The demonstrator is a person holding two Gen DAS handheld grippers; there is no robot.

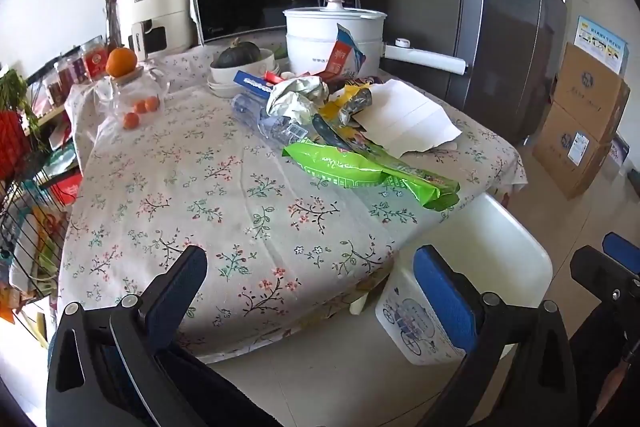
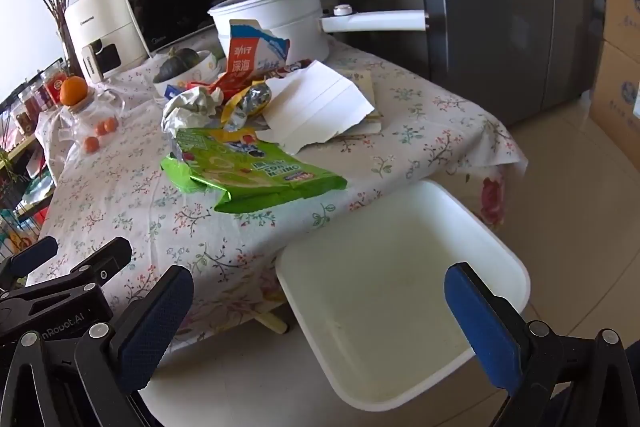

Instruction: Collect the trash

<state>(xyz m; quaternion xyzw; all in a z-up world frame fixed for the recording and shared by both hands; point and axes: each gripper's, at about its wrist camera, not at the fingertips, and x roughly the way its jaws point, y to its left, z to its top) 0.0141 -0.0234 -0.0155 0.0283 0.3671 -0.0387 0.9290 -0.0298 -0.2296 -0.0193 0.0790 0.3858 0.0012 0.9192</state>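
Tongs, left (image 1: 310, 291) and right (image 2: 318, 311), gape empty; only the left view shows the plastic bottle (image 1: 264, 119).

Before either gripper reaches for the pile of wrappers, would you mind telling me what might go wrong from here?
1. The green foil snack bag lies partly under the crumpled silver wrapper and torn white paper sheet; pulling it may drag those off the table.
2. The white plastic bin stands below the table edge, so a carelessly released piece could miss it.
3. The clear plastic bottle may roll if nudged.
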